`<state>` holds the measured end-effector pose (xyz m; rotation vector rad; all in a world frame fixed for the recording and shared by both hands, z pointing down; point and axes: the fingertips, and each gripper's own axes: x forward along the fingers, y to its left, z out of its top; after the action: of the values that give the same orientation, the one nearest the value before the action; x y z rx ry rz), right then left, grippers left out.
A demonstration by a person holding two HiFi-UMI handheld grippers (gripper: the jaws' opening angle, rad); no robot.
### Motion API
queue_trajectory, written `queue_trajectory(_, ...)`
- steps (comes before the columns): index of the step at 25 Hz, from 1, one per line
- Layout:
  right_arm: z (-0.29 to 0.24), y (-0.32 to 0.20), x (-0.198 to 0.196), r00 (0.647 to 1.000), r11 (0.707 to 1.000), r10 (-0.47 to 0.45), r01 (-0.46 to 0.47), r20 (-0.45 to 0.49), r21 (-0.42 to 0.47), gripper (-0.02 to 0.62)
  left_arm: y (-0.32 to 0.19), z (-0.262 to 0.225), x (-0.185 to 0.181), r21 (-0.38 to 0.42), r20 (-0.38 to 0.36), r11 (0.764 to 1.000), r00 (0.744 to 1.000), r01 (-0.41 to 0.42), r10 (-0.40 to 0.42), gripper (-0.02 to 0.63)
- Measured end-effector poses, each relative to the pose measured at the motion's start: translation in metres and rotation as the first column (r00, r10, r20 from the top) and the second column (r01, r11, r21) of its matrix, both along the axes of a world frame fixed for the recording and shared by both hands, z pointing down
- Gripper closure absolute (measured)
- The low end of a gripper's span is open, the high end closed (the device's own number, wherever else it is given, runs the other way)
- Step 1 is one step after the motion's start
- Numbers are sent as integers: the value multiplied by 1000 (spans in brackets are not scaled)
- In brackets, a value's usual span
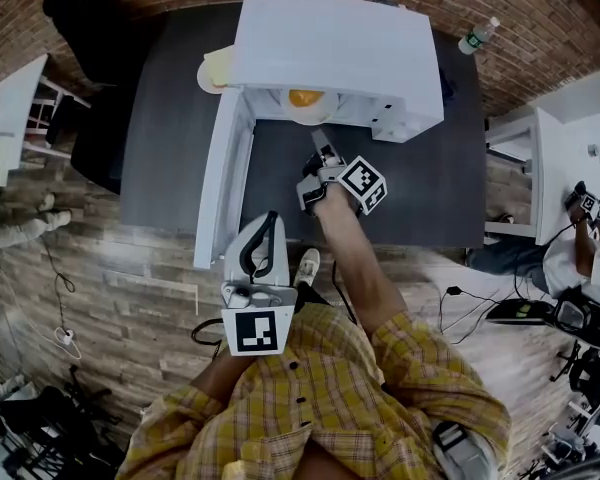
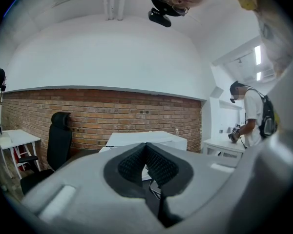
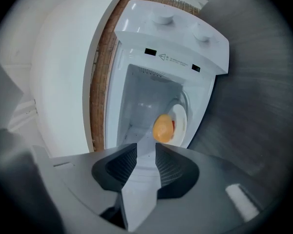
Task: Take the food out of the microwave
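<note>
A white microwave (image 1: 335, 43) stands on a dark grey table (image 1: 170, 138), its door (image 1: 212, 188) swung open toward the left. Inside, an orange rounded food item (image 1: 302, 98) lies on a white plate (image 3: 180, 122); in the right gripper view the food (image 3: 162, 127) shows just beyond the jaws. My right gripper (image 1: 322, 148) hangs in front of the opening, apart from the food, and is open (image 3: 146, 155) with nothing between its pads. My left gripper (image 1: 268, 220) stays back near my body, beside the door's edge, and is shut (image 2: 146, 152) on nothing.
A black office chair (image 1: 90, 28) stands left of the table. Two bottles (image 1: 477, 36) sit at the table's far edge. White desks stand at the left (image 1: 15, 108) and right (image 1: 540, 168); a person (image 1: 580, 258) is at the right one. Cables lie on the floor.
</note>
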<state>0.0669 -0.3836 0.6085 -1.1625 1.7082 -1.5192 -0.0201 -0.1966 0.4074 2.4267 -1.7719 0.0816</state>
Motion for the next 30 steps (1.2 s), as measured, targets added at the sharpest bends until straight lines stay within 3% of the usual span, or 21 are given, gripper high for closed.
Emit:
queue_trajectory(6, 24, -14, 5, 993, 996, 73, -67, 93, -61, 485, -4, 5, 1, -12, -3, 1000, 1000, -9, 9, 607)
queue_trajectory(12, 44, -30, 13, 962, 985, 156, -136, 224, -103, 468, -7, 11, 5, -21, -12, 999, 1000, -25, 25, 607)
queue_trajectory(30, 95, -54, 11, 959, 955, 205, -152, 196, -253, 476, -11, 25, 9, -61, 18, 997, 999, -45, 47, 607)
